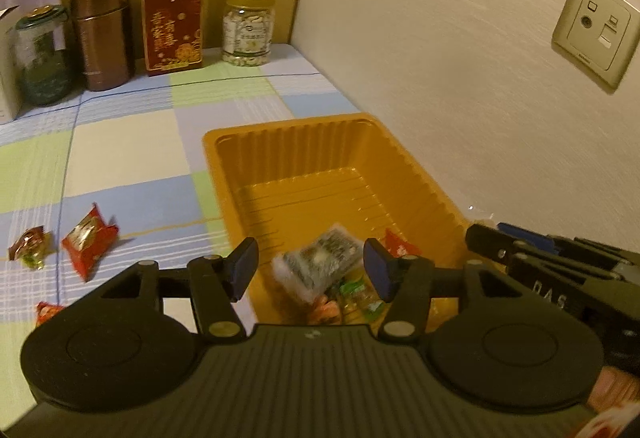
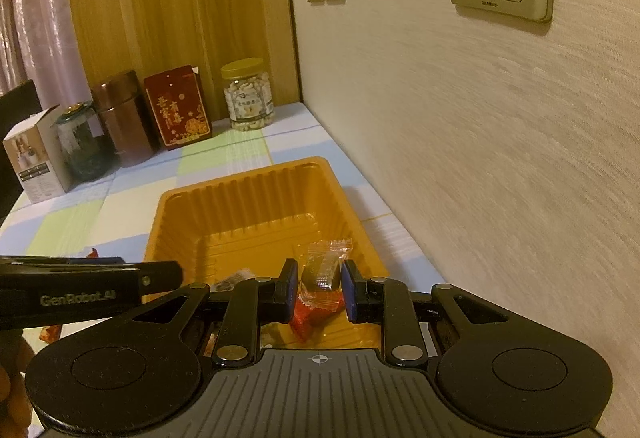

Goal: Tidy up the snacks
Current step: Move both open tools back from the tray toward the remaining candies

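Left wrist view: left gripper (image 1: 310,270) jaws stood apart, a dark packet (image 1: 320,262) released into the orange tray (image 1: 288,134); right gripper (image 2: 320,288) was clamped on a clear-wrapped candy (image 2: 322,270) above it.

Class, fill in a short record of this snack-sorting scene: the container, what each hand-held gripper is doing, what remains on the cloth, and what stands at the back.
container: orange tray beside the wall, several snacks at its near end
left hand-held gripper: open over the tray; blurred dark packet between its fingers, not pressed
right hand-held gripper: shut on a clear-wrapped candy above the tray
left on cloth: red packet, small candy, another red one
back row: nut jar, red box, brown tin, green jar
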`<state>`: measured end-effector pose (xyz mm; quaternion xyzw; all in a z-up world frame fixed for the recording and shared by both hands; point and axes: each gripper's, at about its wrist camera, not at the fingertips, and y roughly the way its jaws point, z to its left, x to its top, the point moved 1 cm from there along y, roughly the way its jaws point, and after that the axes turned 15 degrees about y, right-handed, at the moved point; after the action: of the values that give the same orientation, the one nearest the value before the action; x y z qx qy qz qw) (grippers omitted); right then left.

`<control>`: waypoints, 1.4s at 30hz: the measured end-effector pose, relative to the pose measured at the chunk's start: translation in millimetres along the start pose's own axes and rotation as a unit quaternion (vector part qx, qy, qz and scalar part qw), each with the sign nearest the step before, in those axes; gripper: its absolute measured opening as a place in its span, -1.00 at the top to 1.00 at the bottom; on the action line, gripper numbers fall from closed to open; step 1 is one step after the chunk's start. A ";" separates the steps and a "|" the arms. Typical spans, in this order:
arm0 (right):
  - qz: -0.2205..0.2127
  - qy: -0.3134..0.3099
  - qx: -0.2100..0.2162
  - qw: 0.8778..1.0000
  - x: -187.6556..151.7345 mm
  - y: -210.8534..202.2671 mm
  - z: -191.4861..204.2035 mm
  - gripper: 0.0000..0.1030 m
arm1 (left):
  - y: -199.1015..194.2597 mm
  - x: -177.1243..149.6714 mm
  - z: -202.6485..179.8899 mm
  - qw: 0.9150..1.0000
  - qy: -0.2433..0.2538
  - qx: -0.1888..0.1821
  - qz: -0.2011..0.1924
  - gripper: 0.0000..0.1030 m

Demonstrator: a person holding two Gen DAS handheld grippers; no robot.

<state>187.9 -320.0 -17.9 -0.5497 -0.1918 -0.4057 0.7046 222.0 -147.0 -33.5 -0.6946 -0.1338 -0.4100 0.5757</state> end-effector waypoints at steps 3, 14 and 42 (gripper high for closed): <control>0.000 -0.002 0.006 1.000 -1.8 -3.5 3.6 0.54 | -4.9 -4.5 2.3 1.000 -0.002 0.003 0.000 -0.05; 0.000 -0.005 0.020 1.000 -0.7 -6.6 14.3 0.54 | -14.7 -13.8 8.2 1.000 -0.011 0.010 0.002 -0.06; 0.014 0.049 0.033 0.998 -20.9 -54.8 2.9 -0.21 | -87.6 -51.6 24.2 0.998 -0.041 0.047 -0.003 -0.13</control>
<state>133.1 -313.4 1.9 -0.5079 -0.1630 -0.4160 0.7365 141.9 -83.8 -10.4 -0.6823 -0.1786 -0.3767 0.6006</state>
